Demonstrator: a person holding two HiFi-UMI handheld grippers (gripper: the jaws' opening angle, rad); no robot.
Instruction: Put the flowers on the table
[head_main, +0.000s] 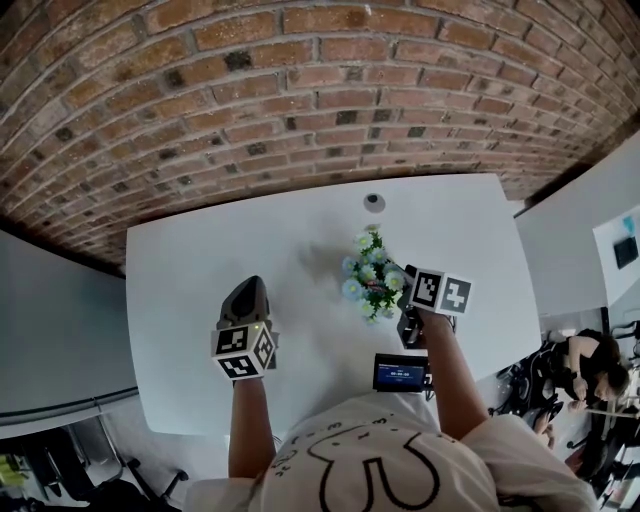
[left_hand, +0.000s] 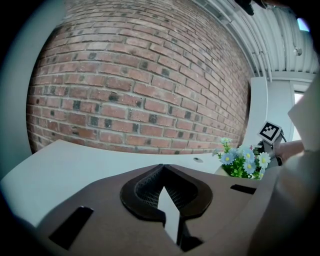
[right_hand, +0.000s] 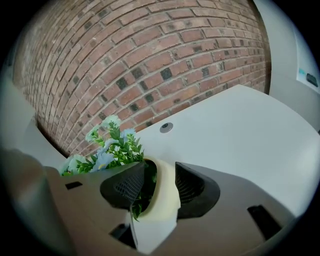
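Note:
A bunch of small blue and white flowers (head_main: 372, 275) with green leaves stands in a cream pot (right_hand: 162, 195) on the white table (head_main: 200, 280), right of its middle. My right gripper (head_main: 394, 296) reaches the pot from the near right. In the right gripper view the pot's rim lies between the jaws of the right gripper (right_hand: 160, 167): a dark gap shows beside the left pad, so the jaws stand open around it. My left gripper (head_main: 248, 290) hovers over the table left of the flowers (left_hand: 243, 160). Its tips (left_hand: 162, 172) meet, with nothing in them.
A red brick wall (head_main: 300, 90) runs behind the table. A round grey port (head_main: 374, 202) sits in the tabletop beyond the flowers. A small device with a lit screen (head_main: 400, 372) lies at the near edge. Another white table (head_main: 580, 230) stands to the right, with seated people beyond.

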